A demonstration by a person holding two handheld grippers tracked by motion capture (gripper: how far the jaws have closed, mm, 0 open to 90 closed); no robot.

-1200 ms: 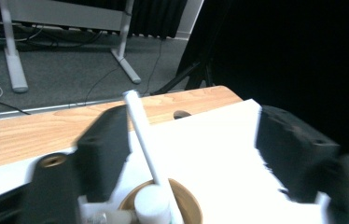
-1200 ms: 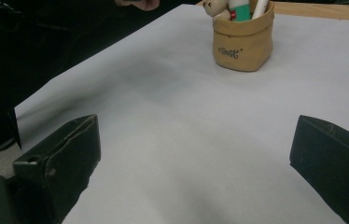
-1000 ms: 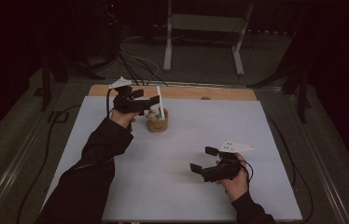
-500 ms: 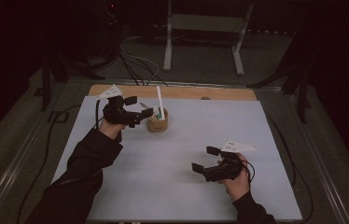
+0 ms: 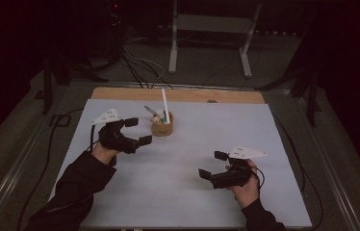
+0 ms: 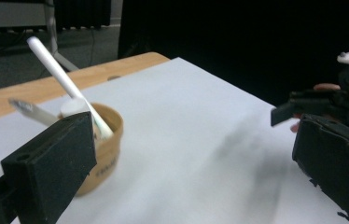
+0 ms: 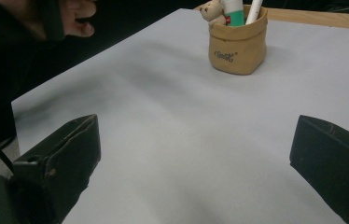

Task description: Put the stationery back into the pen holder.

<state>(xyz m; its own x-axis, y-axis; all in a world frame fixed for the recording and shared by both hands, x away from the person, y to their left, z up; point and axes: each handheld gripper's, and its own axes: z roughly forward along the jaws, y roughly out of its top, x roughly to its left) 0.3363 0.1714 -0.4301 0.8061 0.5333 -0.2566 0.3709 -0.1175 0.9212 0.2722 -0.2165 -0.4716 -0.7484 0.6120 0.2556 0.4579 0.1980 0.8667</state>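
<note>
A tan fabric pouch (image 5: 161,129) stands upright at the back middle of the white sheet. It holds a tall white stick (image 5: 165,105), a small bear figure (image 5: 155,119) and a silvery piece (image 5: 148,109). My left gripper (image 5: 138,131) is open just left of the pouch, apart from it. Its own view has the pouch (image 6: 102,154) and white stick (image 6: 60,77) behind the left jaw. My right gripper (image 5: 212,164) is open over bare sheet at the front right. In its view the pouch (image 7: 237,46) stands far ahead, with a green tube (image 7: 233,9) inside.
The white sheet (image 5: 183,197) covers the table, with a wooden strip (image 5: 120,92) bare along the back edge. Cables (image 5: 139,62) and a metal stand (image 5: 173,48) lie on the floor behind. The person's left hand (image 7: 77,18) is at the upper left of the right gripper view.
My left gripper has drawn back from the white stick and pouch, toward the near left. The stick stays in the pouch. The right gripper has barely moved.
</note>
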